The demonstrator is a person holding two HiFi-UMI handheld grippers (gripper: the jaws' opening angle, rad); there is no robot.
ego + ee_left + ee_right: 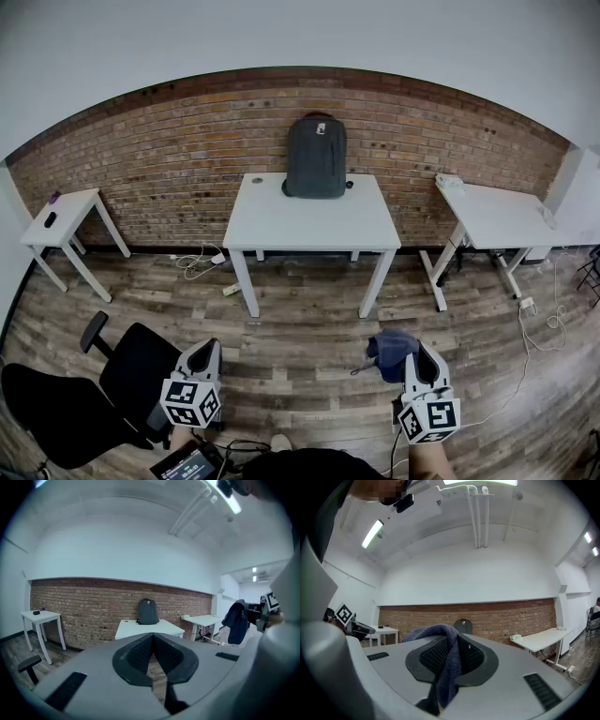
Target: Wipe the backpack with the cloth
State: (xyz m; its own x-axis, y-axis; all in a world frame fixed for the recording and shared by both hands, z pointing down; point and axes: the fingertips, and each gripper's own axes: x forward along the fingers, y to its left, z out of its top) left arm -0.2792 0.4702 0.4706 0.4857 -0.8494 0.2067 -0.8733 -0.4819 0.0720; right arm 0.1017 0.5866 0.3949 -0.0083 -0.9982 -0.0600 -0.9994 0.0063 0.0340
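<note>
low in the head view, the left tongs and the right tongs hang side by side over the wooden floor, well short of the white desk. each is tipped forward, with its marker cube facing the camera.

the left tongs' own view shows the two ribbed black pads clenched, their tips meeting with nothing caught between them. the right tongs are clenched on the cloth, a dark blue-grey towel pinched between the pads. it bunches above them and trails down below. from above, the cloth shows as a loose clump at the tongs' tip, on their left side.

the backpack, dark grey, stands upright at the back edge of the desk, leaning on the brick wall. it is well apart from both tongs and from the cloth. both tongs' views point toward it, and it shows small and central in each.

a black office chair stands just left of the left tongs. a small side desk stands at the far left, and a longer white one at the right. cables lie on the floor by the wall.
</note>
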